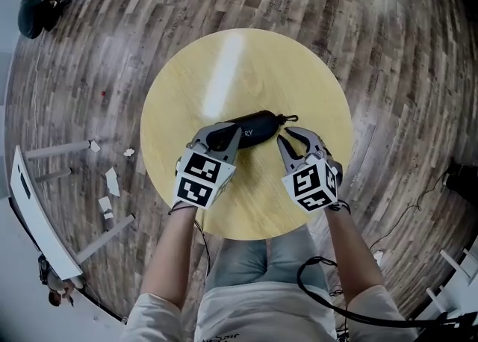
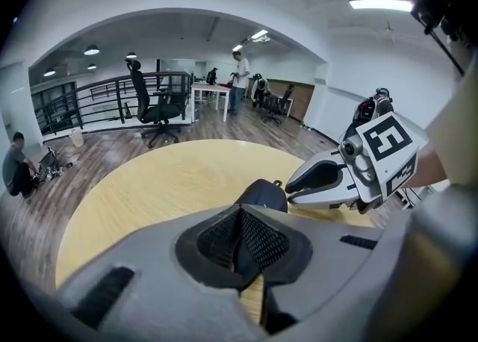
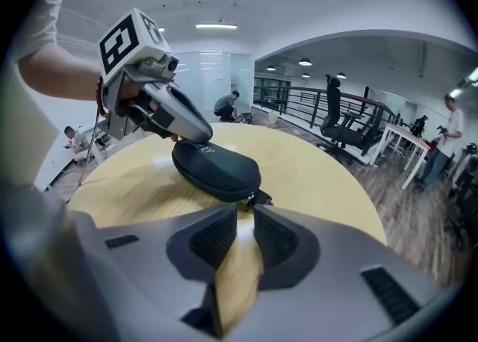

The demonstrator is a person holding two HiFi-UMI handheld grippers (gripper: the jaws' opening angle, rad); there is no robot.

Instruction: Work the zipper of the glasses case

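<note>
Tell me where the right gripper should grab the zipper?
On the small pull sticking out of the case's right end, coming straight from that end: it juts toward the open right gripper, while the left gripper clamps the other end.

Round pale-yellow wooden table (image 1: 246, 57) standing on grey plank floor (image 1: 373, 27); one thing lies on it, a black oval zippered fabric glasses case (image 1: 254, 125), flat on the wood. Its near end sits between the left gripper's (image 1: 219, 137) jaws; its zipper pull (image 3: 258, 199) lies just ahead of the right gripper (image 1: 295, 137); a streak of glare lies on the top beyond the left gripper.
</note>
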